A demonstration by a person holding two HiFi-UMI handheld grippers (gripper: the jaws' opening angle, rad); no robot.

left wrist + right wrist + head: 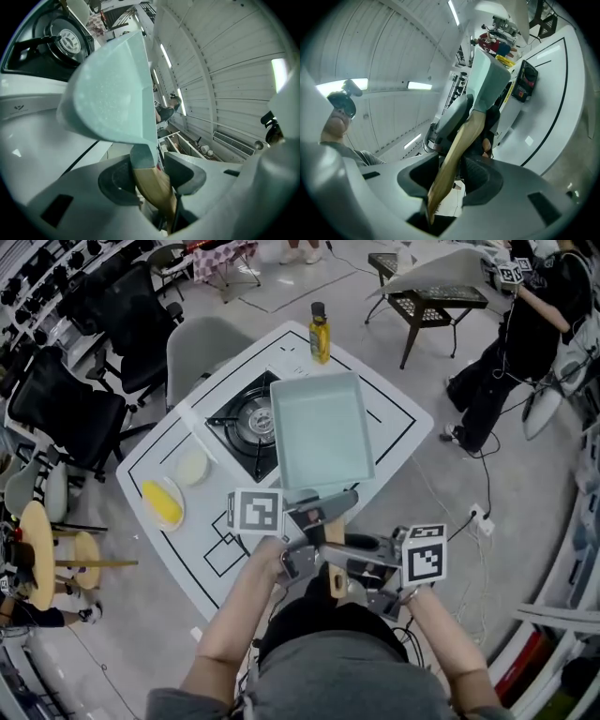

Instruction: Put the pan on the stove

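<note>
The white table [394, 418] carries one stove [246, 418] and one bottle [320, 334]. Both the left gripper [154, 176] and the right gripper [457, 171] clamp the single pan [322, 432] by its handle [459, 150].

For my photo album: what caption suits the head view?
The left gripper and right gripper clamp the wooden handle of a square pan at the stove.
</note>
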